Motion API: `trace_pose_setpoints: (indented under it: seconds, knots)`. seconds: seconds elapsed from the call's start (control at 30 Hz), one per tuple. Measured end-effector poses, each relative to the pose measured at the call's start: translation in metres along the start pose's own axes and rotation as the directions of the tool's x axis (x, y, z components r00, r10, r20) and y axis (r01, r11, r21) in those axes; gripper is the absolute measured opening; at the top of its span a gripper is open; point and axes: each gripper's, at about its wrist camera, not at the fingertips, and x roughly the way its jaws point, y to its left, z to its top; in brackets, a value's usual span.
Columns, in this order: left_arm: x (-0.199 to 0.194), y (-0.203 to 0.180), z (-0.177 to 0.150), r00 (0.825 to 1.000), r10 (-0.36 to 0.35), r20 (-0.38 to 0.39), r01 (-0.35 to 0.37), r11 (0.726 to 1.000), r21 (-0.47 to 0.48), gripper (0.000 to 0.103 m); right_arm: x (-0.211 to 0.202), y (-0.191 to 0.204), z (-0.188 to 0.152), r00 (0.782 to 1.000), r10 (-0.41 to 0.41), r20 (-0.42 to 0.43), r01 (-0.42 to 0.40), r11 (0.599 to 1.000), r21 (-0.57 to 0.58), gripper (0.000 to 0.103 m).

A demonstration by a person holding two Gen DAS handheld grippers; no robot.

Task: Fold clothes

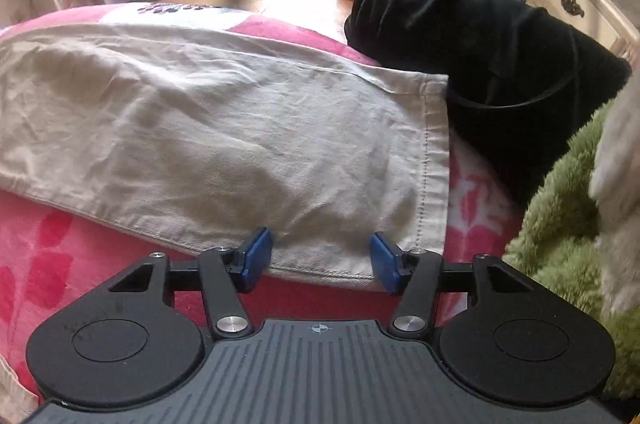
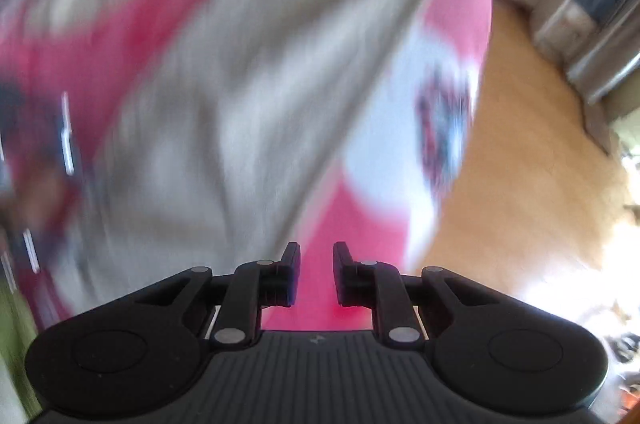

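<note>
My left gripper (image 1: 320, 260) is released, its fingers straddling the hem of the flat beige cotton trousers (image 1: 208, 128); my right gripper (image 2: 316, 274) grasps nothing, jaws slightly apart. Folding barely begun.

Your left gripper (image 1: 320, 258) sits over the beige trousers (image 1: 224, 140), jaws apart with the hem corner lying loose between the pads. Bare pink blanket (image 1: 52, 252) to its left gives you open room. To the right you're hemmed in: black garment heap (image 1: 492, 40) just past the hem, green fleece (image 1: 560, 224) close beside. Your right gripper (image 2: 316, 272) has a narrow empty gap, over bare blanket; trousers just left, wood floor (image 2: 520, 164) beyond the bed edge on the right. That view is blurred.
</note>
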Motion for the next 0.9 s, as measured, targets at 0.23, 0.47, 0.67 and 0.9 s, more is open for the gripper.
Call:
trace_pose_setpoints:
  seconds: [0.23,0.47,0.67,0.9]
  knots:
    - [0.000,-0.003,-0.010,1.000,-0.016,-0.020,0.016,1.000,0.008,0.056,0.061,0.018,0.037,0.991,0.038,0.129,-0.026,0.995,-0.097,0.019]
    - [0.001,0.006,-0.016,0.998,-0.055,-0.025,0.054,0.998,-0.042,0.056,0.037,-0.009,-0.049,0.996,0.066,-0.062,-0.060,0.993,0.100,0.020]
    - [0.000,0.000,-0.013,0.999,-0.034,-0.041,0.033,0.999,-0.021,0.056,0.011,-0.005,-0.061,0.996,0.030,-0.079,-0.020,0.993,0.117,0.020]
    - [-0.007,-0.008,-0.015,0.997,0.035,-0.062,-0.035,0.999,0.001,0.056,0.026,0.041,-0.055,0.977,0.206,-0.059,-0.198,0.973,0.120,0.020]
